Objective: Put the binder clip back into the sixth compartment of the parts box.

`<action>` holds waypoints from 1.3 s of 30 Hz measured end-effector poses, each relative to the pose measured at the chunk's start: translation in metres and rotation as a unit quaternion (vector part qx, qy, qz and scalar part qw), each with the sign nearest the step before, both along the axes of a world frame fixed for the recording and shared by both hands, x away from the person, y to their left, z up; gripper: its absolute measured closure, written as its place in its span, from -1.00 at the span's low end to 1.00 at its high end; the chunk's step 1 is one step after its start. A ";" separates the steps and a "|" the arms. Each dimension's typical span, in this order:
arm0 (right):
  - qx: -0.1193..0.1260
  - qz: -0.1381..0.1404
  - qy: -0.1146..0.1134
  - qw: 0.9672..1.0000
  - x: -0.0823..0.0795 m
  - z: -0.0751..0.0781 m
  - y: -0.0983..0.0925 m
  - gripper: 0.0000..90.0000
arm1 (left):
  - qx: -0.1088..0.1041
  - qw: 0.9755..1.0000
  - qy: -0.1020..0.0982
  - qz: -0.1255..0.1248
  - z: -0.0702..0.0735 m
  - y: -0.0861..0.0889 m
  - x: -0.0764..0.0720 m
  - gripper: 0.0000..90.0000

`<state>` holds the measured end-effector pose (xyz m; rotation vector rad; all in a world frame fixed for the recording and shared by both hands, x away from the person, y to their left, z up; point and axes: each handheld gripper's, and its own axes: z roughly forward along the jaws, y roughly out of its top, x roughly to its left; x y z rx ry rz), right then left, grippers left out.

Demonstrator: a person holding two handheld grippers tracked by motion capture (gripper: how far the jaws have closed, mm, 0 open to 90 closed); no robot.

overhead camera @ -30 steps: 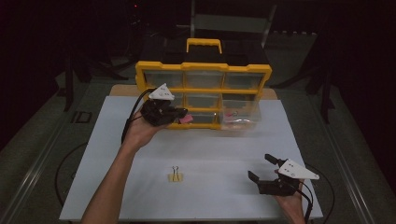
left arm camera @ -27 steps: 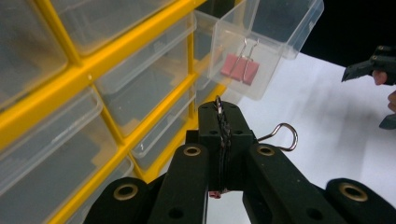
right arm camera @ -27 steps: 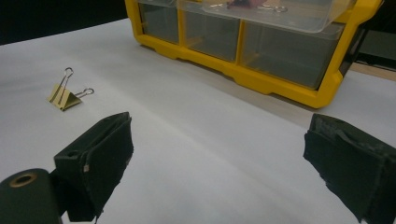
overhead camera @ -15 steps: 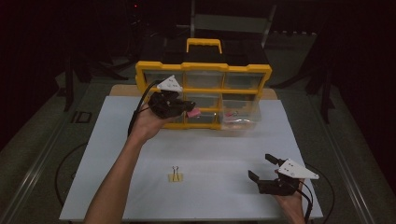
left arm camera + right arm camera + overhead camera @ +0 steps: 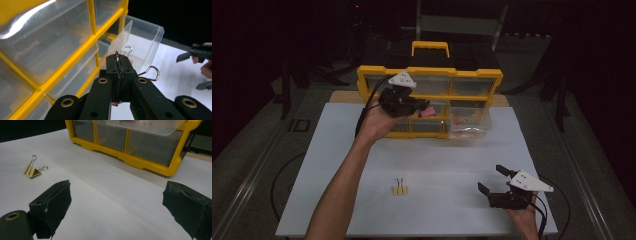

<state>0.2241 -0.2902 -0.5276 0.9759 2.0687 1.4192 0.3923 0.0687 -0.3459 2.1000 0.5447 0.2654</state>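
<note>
My left gripper (image 5: 421,106) hovers in front of the yellow drawer organizer (image 5: 430,74), shut on a pink binder clip (image 5: 428,112). In the left gripper view the clip's wire handles (image 5: 151,72) stick out past the closed jaws of the left gripper (image 5: 119,62), just before a clear drawer (image 5: 141,40) pulled out of the cabinet. That drawer (image 5: 470,123) holds a few small items. My right gripper (image 5: 491,178) rests at the near right of the table, open with nothing between its fingers (image 5: 53,202). A yellow binder clip (image 5: 399,189) lies on the white mat, also in the right gripper view (image 5: 32,171).
The organizer (image 5: 140,161) stands at the back of the white mat (image 5: 437,160), with a black case and yellow handle (image 5: 430,48) behind it. Cables trail off the mat's left and right edges. Dark table surface surrounds the mat.
My left hand has risen and moved right, toward the organizer, with the pink clip still held. The right gripper has not moved.
</note>
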 end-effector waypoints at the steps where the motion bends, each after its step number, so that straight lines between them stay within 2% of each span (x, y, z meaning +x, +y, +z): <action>1: 0.000 0.000 -0.001 1.000 0.000 0.000 0.000 -0.83 | 0.001 1.000 0.000 -0.002 0.001 -0.003 0.001 1.00; 13: 0.001 0.000 0.000 1.000 0.000 0.000 -0.001 -0.83 | 0.003 1.000 0.000 -0.018 0.003 -0.035 0.009 1.00; 25: 0.000 0.004 -0.001 1.000 0.000 0.000 0.002 -0.83 | -0.002 1.000 0.002 -0.028 0.006 -0.057 0.010 1.00; 39: -0.003 0.008 0.000 1.000 0.000 -0.001 0.004 -0.83 | -0.002 0.999 0.015 -0.043 0.000 -0.080 0.012 0.99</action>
